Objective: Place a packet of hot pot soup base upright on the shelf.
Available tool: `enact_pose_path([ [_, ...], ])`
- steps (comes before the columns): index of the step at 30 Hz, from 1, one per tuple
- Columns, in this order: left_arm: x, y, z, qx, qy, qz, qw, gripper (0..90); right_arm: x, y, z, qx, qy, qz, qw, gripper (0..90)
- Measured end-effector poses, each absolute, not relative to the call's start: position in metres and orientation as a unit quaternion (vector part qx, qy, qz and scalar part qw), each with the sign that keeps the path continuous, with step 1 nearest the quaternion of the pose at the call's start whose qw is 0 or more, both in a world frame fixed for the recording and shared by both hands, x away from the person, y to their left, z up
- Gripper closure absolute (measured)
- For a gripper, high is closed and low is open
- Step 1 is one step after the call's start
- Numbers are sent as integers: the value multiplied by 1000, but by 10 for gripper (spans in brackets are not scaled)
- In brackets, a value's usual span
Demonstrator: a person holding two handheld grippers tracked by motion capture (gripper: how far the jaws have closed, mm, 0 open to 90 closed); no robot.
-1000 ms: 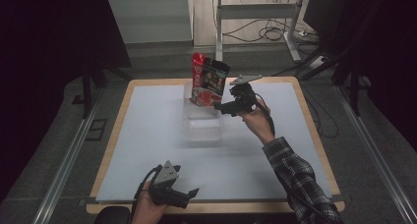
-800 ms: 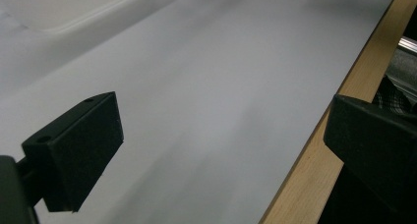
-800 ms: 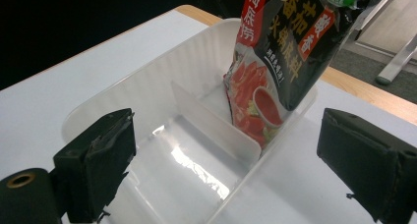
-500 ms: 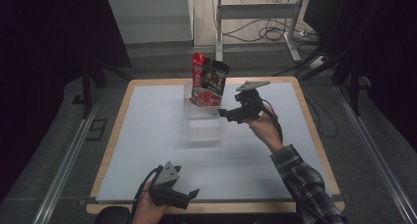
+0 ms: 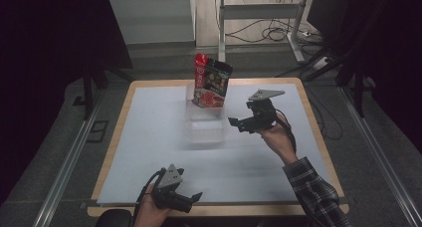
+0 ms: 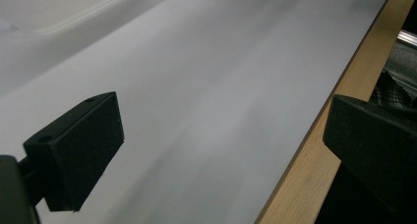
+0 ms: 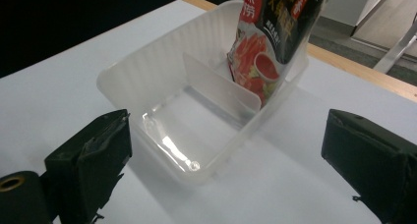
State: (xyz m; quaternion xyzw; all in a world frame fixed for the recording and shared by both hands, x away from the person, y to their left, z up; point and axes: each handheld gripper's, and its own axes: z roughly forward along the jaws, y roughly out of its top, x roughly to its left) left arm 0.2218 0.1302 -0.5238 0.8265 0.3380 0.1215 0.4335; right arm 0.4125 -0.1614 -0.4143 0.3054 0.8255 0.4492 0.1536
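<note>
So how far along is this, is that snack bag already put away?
Looks so: the snack bag stands upright in the far compartment of the clear bin, behind its divider. The right gripper hangs open beside the bin, holding nothing. The left gripper rests open at the table's near edge. The near compartment holds nothing.

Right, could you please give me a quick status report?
Both tongs open and empty, left low at near edge, right beside the clear plastic divided bin. Red-and-black snack pouch upright in far compartment. Nothing in the way.

White table mat [image 5: 149, 137], wooden table edge [image 5: 318, 132], floor cables [image 5: 268, 33].
</note>
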Motion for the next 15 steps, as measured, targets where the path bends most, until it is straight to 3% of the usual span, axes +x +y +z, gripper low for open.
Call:
enact_pose_path([
  [15, 220, 128, -524, 833, 324, 124, 431, 24, 391, -177, -428, 309, 833, 429, 161, 47],
])
